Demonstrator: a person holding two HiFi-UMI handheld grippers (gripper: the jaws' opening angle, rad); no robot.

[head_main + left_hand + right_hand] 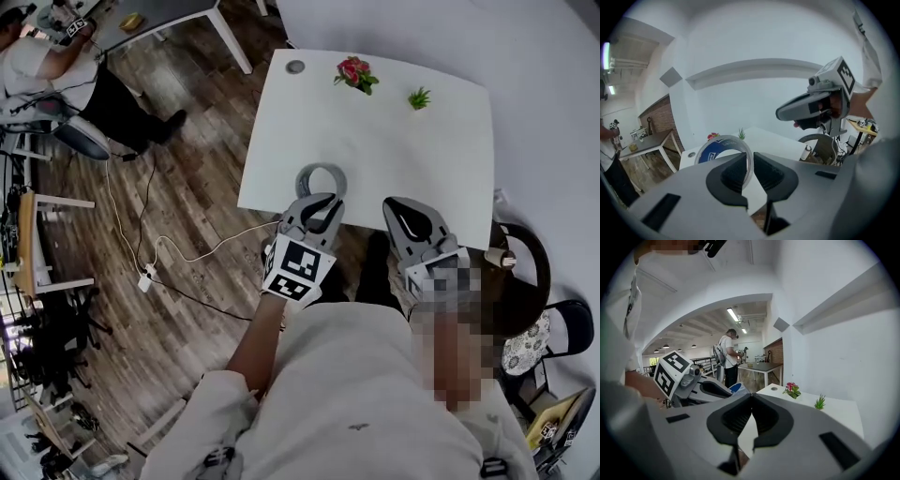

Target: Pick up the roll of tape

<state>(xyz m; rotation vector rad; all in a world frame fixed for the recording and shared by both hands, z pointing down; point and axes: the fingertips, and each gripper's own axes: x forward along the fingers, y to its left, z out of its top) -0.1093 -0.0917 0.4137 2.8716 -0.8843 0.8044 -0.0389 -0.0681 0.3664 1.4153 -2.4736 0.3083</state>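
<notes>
The roll of tape (321, 177), a grey ring with a blue inner core (717, 149), hangs lifted above the near edge of the white table (375, 150). My left gripper (323, 200) is shut on the roll's rim, its pads pinching the ring wall (751, 160). In the right gripper view the roll (738, 388) shows as a blue patch past the left gripper (701, 389). My right gripper (399, 206) floats beside it to the right, jaws shut with nothing between them (751, 398). It also shows in the left gripper view, the right gripper (802, 108) held in a hand.
A pink flower (354, 73), a small green plant (419, 97) and a grey disc (295, 67) sit at the table's far side. A dark chair (523, 272) stands at the right. Cables (150, 267) lie on the wooden floor; a person (56, 66) sits far left.
</notes>
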